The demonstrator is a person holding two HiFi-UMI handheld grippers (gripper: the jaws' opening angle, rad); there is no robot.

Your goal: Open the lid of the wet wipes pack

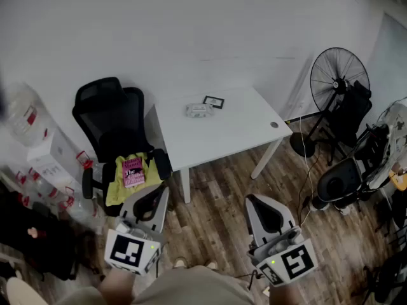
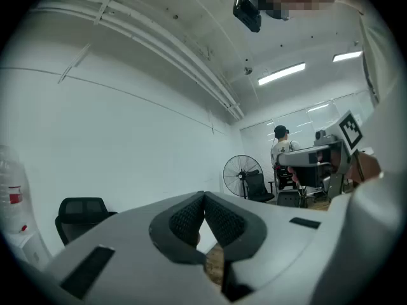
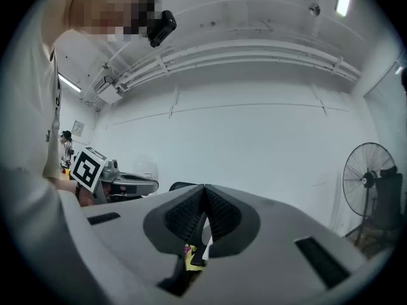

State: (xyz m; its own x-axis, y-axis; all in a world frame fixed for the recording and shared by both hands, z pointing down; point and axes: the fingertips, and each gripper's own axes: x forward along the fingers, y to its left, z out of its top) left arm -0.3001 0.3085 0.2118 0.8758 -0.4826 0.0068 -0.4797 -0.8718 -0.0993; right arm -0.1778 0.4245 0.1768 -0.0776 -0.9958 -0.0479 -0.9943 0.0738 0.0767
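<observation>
The wet wipes pack [image 1: 199, 110] lies flat near the far edge of the small white table [image 1: 241, 132], with its lid down. Both grippers are held low and near the person, well short of the table, over the wooden floor. The left gripper [image 1: 156, 196] is shut, its jaw tips meeting, nothing between them. The right gripper [image 1: 257, 203] is shut too and holds nothing. In the left gripper view the left gripper [image 2: 204, 197] points level at the white wall. The right gripper view shows the right gripper [image 3: 204, 189] closed, facing the same wall.
A small black-framed card [image 1: 213, 101] lies beside the pack. A black office chair [image 1: 117, 132] with yellow and pink cloth on its seat stands left of the table. A standing fan [image 1: 337, 81] and more chairs [image 1: 343, 180] are at the right. Water bottles and boxes [image 1: 38, 151] crowd the left.
</observation>
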